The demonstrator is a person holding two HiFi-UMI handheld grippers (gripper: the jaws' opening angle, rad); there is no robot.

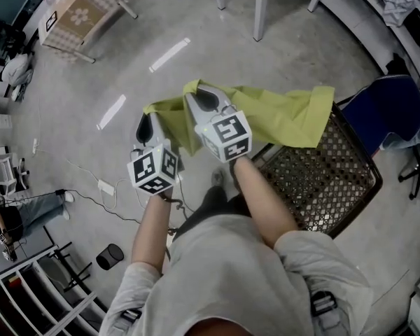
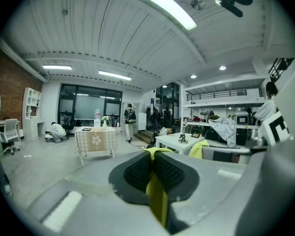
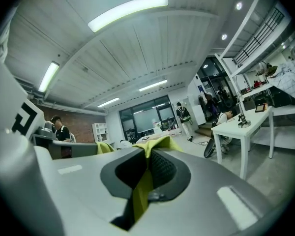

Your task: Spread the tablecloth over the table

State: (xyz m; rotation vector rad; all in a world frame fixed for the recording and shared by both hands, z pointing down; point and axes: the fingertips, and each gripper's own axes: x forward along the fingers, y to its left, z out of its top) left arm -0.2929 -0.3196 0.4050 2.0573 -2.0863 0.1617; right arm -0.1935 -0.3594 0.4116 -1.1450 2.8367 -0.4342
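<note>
A yellow-green tablecloth [image 1: 287,117] hangs bunched in the air in front of me, and both grippers hold it. In the head view my left gripper [image 1: 148,126] pinches its left corner. My right gripper [image 1: 201,98] pinches the top edge just to the right. The rest of the tablecloth trails right over a black mesh basket [image 1: 329,187]. In the left gripper view the jaws [image 2: 155,157] are shut on a strip of the tablecloth [image 2: 159,200]. The right gripper view shows the same: jaws [image 3: 147,156] shut on a fold of the tablecloth [image 3: 140,195].
A small table with a checked cover [image 1: 80,16] [image 2: 95,140] stands far ahead on the left. A white table [image 1: 260,2] [image 3: 246,127] stands ahead on the right. A blue chair [image 1: 388,110] is beside the basket. Cables [image 1: 101,187] lie on the concrete floor. People stand in the distance.
</note>
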